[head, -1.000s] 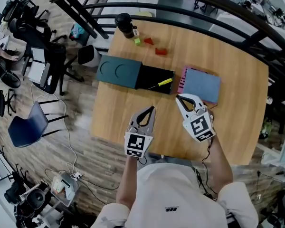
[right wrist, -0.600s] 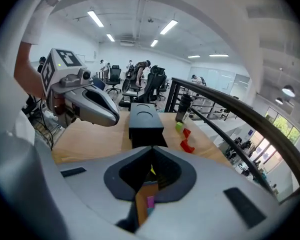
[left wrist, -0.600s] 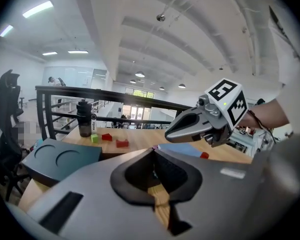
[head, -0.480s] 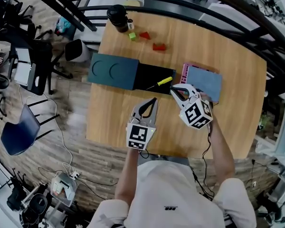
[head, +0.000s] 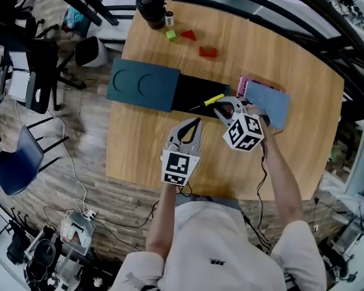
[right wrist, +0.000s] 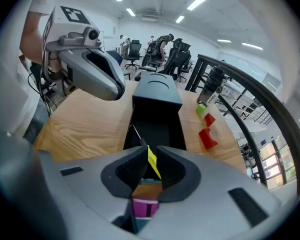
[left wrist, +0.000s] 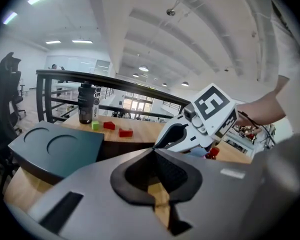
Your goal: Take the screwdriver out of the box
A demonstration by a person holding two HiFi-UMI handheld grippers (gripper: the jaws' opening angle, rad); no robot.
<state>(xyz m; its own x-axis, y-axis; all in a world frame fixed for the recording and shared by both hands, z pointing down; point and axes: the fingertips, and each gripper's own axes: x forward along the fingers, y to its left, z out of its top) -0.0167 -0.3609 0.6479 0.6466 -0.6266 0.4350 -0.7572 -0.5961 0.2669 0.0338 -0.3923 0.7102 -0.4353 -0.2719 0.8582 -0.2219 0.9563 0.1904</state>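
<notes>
Now looking steeply down on a wooden bench [head: 303, 120]. Seeing a long dark box [head: 142, 85] lying across its far half, lid end to the left and black open end to the right. Noticing a blue book [head: 268, 103] resting on something pink just right of the box. Holding the right claw [head: 225, 105] tilted down at the box's open end, opening its jaws, with the yellow handle of the screwdriver [head: 213, 99] showing in the narrow gap between them and not being pressed. Holding the left claw [head: 196, 122] nearer the body, over bare wood just short of the box, jaw tips meeting, gripping nothing. Spotting a dark bottle [head: 151, 6] standing at the far left corner. Finding the screwdriver lying aslant in the open end of the box, thin shaft pointing left. Picking out two red blocks [head: 208, 52] and a green block [head: 170, 34] sitting near the bottle, apart from the box.
</notes>
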